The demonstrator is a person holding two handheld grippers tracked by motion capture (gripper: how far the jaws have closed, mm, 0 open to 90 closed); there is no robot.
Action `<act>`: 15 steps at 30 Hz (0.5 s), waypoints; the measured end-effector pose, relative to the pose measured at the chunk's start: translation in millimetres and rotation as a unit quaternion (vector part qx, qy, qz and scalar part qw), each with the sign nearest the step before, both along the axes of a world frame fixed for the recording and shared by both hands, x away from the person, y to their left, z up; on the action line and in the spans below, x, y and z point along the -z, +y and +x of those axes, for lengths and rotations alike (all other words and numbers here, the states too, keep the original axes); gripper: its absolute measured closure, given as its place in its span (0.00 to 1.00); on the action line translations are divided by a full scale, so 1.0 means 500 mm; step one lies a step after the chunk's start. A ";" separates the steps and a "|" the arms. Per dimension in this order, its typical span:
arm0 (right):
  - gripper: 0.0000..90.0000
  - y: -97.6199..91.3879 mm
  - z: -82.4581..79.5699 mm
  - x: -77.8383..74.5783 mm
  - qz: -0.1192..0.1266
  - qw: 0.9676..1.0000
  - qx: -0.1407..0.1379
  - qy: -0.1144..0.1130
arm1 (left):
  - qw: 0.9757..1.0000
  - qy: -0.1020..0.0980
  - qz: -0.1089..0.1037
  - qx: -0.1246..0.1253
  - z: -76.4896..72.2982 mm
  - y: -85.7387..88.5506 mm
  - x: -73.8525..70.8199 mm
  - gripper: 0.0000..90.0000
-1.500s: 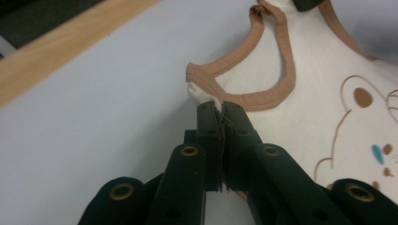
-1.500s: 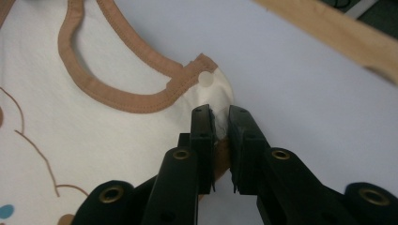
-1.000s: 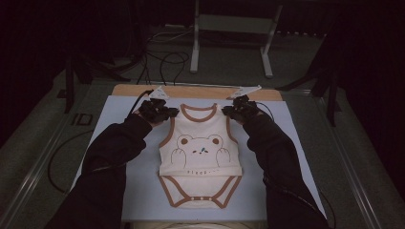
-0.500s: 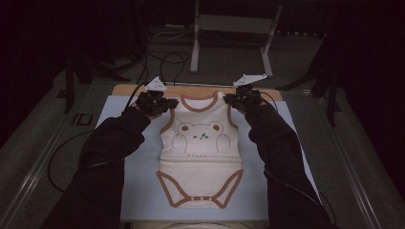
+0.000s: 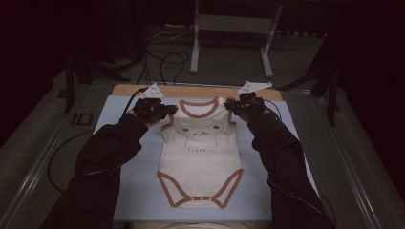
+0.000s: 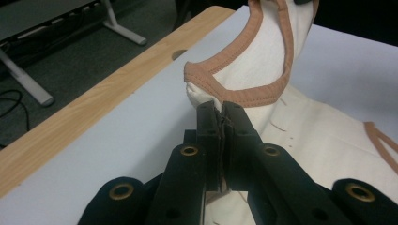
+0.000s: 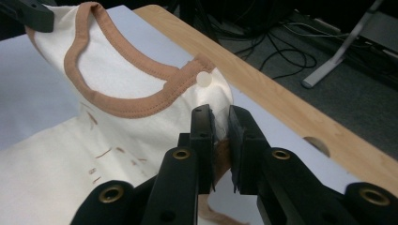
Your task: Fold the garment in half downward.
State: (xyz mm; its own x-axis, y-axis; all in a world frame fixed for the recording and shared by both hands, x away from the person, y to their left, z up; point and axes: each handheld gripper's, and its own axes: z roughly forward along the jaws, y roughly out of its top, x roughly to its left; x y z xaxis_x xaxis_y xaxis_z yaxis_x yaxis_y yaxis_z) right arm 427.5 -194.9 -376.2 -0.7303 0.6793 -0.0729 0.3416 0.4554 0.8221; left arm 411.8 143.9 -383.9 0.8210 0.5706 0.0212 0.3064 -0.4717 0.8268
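Bodysuit (image 5: 200, 157), cream with brown trim, lies on the pale blue surface (image 5: 138, 191); left claw (image 5: 168, 110) and right claw (image 5: 230, 105) each pinch one shoulder, lifting its top edge.

A pale blue mat (image 5: 124, 191) covers most of a wooden table (image 5: 191, 90), whose light edge strip shows a round hole (image 6: 179, 55) near the mat's border. Behind the table a grey metal stand (image 5: 229, 38) rests on the floor amid loose black cables (image 5: 162, 59)
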 end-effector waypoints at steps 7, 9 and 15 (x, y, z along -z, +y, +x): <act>0.91 -0.012 -0.045 0.027 0.006 1.000 -0.013 0.007 | 1.000 0.001 0.004 0.021 -0.037 -0.004 0.015 0.97; 0.91 -0.014 -0.057 0.032 0.009 1.000 -0.015 0.009 | 1.000 0.002 0.001 0.026 -0.050 -0.005 0.018 0.97; 0.91 -0.023 -0.094 0.039 0.015 1.000 -0.024 0.010 | 0.999 -0.005 -0.002 0.044 -0.091 -0.003 0.024 0.97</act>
